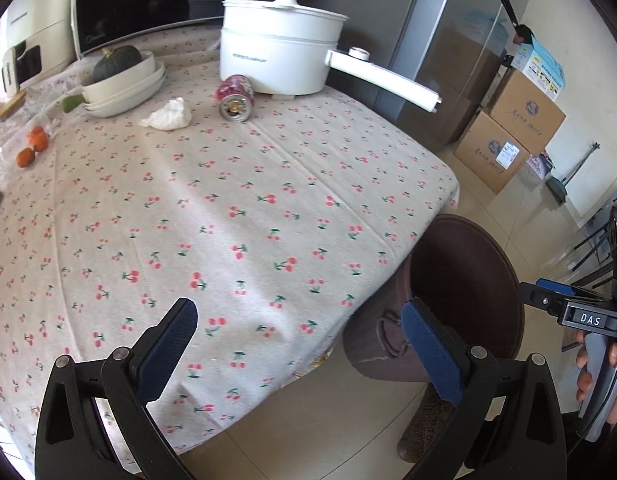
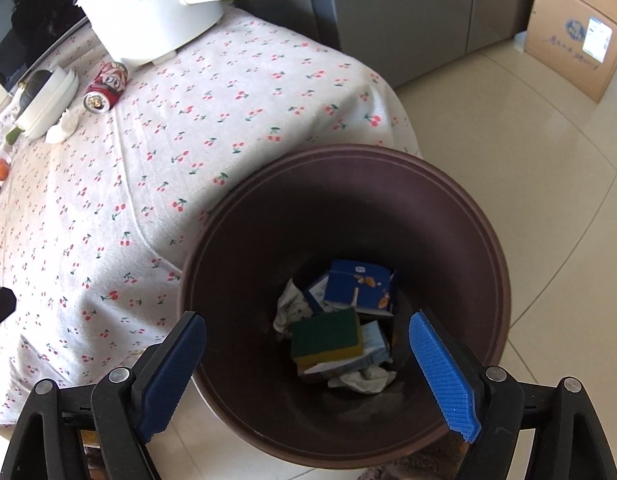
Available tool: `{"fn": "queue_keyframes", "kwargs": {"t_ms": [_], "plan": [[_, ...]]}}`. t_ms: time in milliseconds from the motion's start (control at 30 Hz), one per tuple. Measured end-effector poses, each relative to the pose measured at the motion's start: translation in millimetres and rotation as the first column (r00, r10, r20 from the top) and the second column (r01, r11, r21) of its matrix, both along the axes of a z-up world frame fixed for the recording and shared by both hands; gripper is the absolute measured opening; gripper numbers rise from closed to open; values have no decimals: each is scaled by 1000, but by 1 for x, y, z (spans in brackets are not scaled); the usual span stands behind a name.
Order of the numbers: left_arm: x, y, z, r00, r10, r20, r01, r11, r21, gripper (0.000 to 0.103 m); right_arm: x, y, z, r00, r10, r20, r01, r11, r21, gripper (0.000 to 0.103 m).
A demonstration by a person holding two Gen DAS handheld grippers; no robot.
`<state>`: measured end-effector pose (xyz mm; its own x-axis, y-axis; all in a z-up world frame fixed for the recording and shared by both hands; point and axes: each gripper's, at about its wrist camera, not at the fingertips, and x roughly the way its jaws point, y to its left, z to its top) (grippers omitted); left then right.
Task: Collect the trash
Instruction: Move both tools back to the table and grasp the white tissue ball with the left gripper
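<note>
A brown trash bin [image 2: 484,248] stands on the floor by the table corner; it also shows in the left wrist view [image 1: 504,280]. Inside lie a green-and-yellow sponge [image 2: 326,336], a blue carton [image 2: 358,286] and crumpled paper [image 2: 362,380]. My right gripper [image 2: 308,360] is open and empty above the bin. My left gripper [image 1: 300,344] is open and empty over the table's near edge. On the cherry-print tablecloth [image 1: 236,208], a red can [image 1: 235,98] lies on its side and a crumpled white tissue [image 1: 168,116] lies beside it; both show in the right wrist view, can [image 2: 106,88], tissue [image 2: 62,128].
A white electric pot [image 1: 282,50] with a long handle stands at the back. Stacked white bowls [image 1: 126,84] hold a dark squash. Small oranges [image 1: 32,144] lie at the left. Cardboard boxes [image 1: 508,132] stand on the floor by the fridge [image 1: 440,52].
</note>
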<state>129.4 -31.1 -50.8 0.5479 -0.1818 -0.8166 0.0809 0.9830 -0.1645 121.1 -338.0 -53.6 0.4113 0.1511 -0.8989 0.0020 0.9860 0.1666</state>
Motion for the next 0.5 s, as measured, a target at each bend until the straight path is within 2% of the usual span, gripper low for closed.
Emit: {"fn": "queue_keyframes", "kwargs": {"t_ms": [167, 300, 500], "plan": [[12, 46, 4, 995, 95, 17, -96, 993, 66, 103, 23, 26, -2, 999, 34, -32, -34, 999, -6, 88], [34, 83, 0, 987, 162, 0, -161, 984, 82, 103, 48, 56, 0, 996, 80, -34, -81, 996, -40, 88], [82, 117, -12, 980, 194, -32, -189, 975, 118, 103, 88, 102, 0, 987, 161, -29, -162, 983, -82, 88]]}}
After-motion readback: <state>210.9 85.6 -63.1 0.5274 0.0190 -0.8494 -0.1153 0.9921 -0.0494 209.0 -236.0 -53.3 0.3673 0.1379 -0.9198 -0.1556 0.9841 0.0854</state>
